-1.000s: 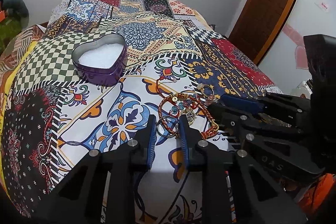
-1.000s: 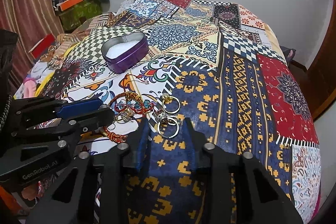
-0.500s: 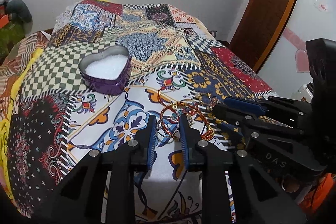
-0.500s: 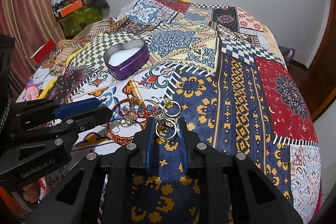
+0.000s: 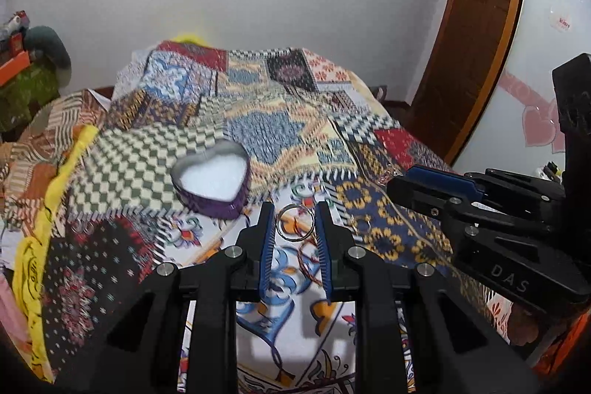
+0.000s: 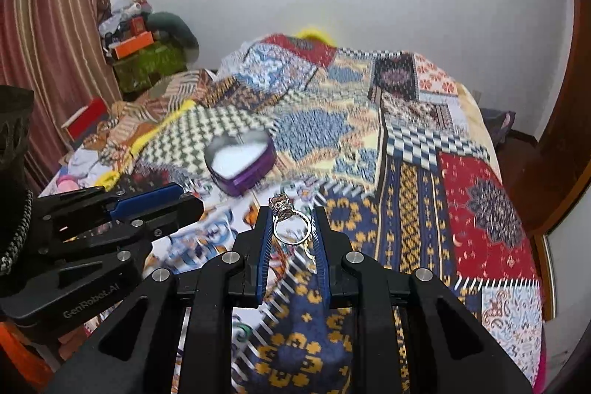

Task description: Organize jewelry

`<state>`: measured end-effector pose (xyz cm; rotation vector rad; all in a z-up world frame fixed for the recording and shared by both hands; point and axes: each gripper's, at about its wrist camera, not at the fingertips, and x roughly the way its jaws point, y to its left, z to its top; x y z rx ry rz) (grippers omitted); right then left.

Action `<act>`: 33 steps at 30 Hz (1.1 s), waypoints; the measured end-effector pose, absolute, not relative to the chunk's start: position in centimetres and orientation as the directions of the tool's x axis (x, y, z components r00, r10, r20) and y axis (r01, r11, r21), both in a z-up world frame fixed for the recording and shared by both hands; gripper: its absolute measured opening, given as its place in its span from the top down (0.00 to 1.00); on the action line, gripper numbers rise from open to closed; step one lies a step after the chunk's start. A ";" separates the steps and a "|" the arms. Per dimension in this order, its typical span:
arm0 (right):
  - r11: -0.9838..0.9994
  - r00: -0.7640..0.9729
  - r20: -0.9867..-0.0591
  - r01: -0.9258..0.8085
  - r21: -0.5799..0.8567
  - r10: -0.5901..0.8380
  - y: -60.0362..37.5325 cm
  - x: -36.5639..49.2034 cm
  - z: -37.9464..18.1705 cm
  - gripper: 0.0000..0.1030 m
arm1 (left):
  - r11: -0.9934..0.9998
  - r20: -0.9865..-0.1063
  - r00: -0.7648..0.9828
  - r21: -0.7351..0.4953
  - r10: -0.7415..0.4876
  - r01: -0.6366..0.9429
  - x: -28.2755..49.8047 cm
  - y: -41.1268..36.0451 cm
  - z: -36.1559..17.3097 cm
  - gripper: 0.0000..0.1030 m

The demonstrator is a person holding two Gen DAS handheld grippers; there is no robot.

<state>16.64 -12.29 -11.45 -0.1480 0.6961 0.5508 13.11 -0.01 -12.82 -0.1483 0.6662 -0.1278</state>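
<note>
Two pairs of black tongs with blue-lined tips are held side by side above a bed covered in a bright patchwork quilt (image 5: pixel 369 216). Each pair has just lifted a ring clear of the bedding. A moment ago both rings lay among a small heap of jewelry on the quilt, and both sets of tips were down around them; now the whole scene looks lower and blurred with motion.

The left tongs (image 5: pixel 295 222) are nearly closed, pinching a plain silver ring (image 5: pixel 295 221) across its band. The right tongs (image 6: pixel 292 222) are likewise nearly closed on an ornate ring (image 6: pixel 290 222), a silver band topped with a filigree setting that points up and to the left.

Left behind on the quilt, partly hidden behind the left tongs, is a red beaded bracelet (image 5: pixel 308 255), with a few more small rings (image 5: pixel 364 224) nearby.

Further up the bed sits an open heart-shaped purple tin (image 5: pixel 212 178) with a white lining, nothing visible inside it yet.

Both pickups look successful. The tin seems the likely destination, so carrying the rings forward and releasing them over it should come next.
</note>
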 end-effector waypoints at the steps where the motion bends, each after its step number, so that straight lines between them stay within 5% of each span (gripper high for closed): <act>1: 0.848 0.635 -0.639 -0.528 0.050 0.434 -12.1 16.6 -11.1 0.81 | 0.983 -0.597 0.786 -0.174 -0.158 0.065 13.1 0.3 -12.4 0.80; 19: 0.815 0.654 -0.562 -0.575 0.066 0.507 -7.0 18.7 -8.5 0.81 | 0.989 -0.545 0.837 -0.144 -0.048 -0.037 15.8 5.5 -10.1 0.80; 33: 0.807 0.575 -0.669 -0.587 0.064 0.471 -3.8 24.0 -11.8 0.81 | 0.990 -0.644 0.764 -0.127 -0.031 -0.068 20.6 8.0 -14.4 0.80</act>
